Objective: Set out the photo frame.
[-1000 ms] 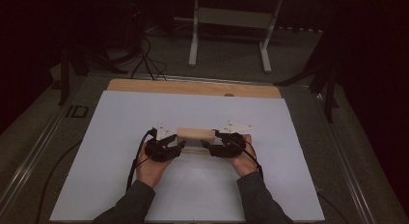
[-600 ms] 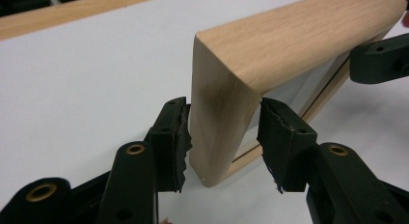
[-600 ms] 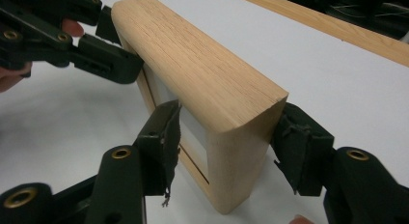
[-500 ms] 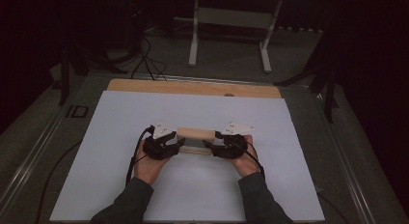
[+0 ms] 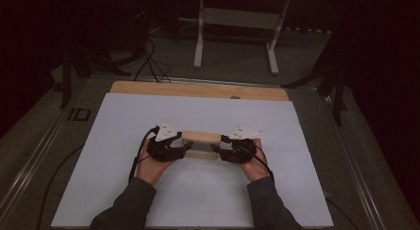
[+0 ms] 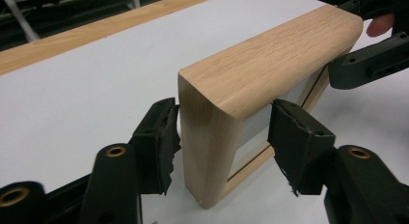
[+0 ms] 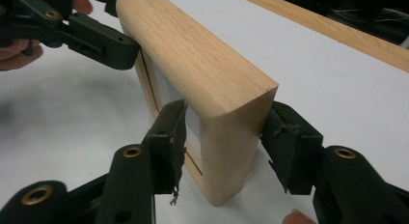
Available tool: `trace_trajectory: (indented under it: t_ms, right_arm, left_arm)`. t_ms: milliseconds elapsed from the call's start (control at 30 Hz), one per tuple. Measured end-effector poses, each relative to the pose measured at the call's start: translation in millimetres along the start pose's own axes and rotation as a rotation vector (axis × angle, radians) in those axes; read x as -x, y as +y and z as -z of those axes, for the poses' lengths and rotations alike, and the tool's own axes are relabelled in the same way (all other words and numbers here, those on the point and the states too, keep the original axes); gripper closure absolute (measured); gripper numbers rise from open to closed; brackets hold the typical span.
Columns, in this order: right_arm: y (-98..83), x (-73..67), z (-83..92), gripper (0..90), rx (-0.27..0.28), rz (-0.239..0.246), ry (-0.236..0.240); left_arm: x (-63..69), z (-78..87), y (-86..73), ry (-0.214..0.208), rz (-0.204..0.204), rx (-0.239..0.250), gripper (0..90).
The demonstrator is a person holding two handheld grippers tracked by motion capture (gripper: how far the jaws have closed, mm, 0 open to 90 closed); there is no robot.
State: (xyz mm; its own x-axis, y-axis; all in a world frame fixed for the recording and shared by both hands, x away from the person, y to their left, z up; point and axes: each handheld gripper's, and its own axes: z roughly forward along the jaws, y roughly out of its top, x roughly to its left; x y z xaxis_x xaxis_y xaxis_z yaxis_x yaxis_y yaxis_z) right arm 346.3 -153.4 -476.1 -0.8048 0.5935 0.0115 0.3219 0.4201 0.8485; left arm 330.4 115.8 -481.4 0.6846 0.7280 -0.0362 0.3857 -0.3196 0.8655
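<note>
Rounded oak frame [image 5: 200, 137] stands between apart left gripper [image 6: 223, 132] and seemingly clamped right gripper [image 7: 226, 137].

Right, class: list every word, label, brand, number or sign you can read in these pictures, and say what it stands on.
None can be read.
Wooden frame: bare oak grain, no print.
White sheet: blank.
Grey plates on the left gripper and right gripper: a few small dark marks, too small to read.
Dark square mark left of the sheet: too blurred to read.
</note>
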Motion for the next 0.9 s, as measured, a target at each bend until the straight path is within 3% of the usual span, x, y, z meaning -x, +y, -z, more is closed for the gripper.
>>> trace_trajectory:
  t_ms: [133, 233, 367, 533, 900]
  right_arm:
    - [-0.1, 0.3, 0.1, 49.7, 0.000, 0.000, 0.003]
    - [-0.2, 0.7, 0.5, 49.7, -0.001, 0.001, 0.003]
    - [-0.5, 2.9, 0.9, 51.5, -0.006, -0.004, 0.003]
    - [-0.1, 4.6, 0.2, 56.6, -0.008, 0.004, -0.007]
    - [2.5, 7.5, -0.9, 55.5, -0.020, 0.007, -0.007]
  left_arm:
    - [-2.9, -3.4, -0.1, -0.013, 0.000, 0.001, 41.2]
    - [-6.0, -5.6, -1.6, -0.036, 0.009, 0.001, 46.0]
    - [-8.9, -4.4, -0.5, -0.047, -0.010, -0.006, 48.4]
    - [-8.3, -2.5, 1.2, -0.045, -0.035, -0.025, 51.6]
    - [-4.6, -0.6, 1.3, -0.025, -0.061, -0.039, 55.6]
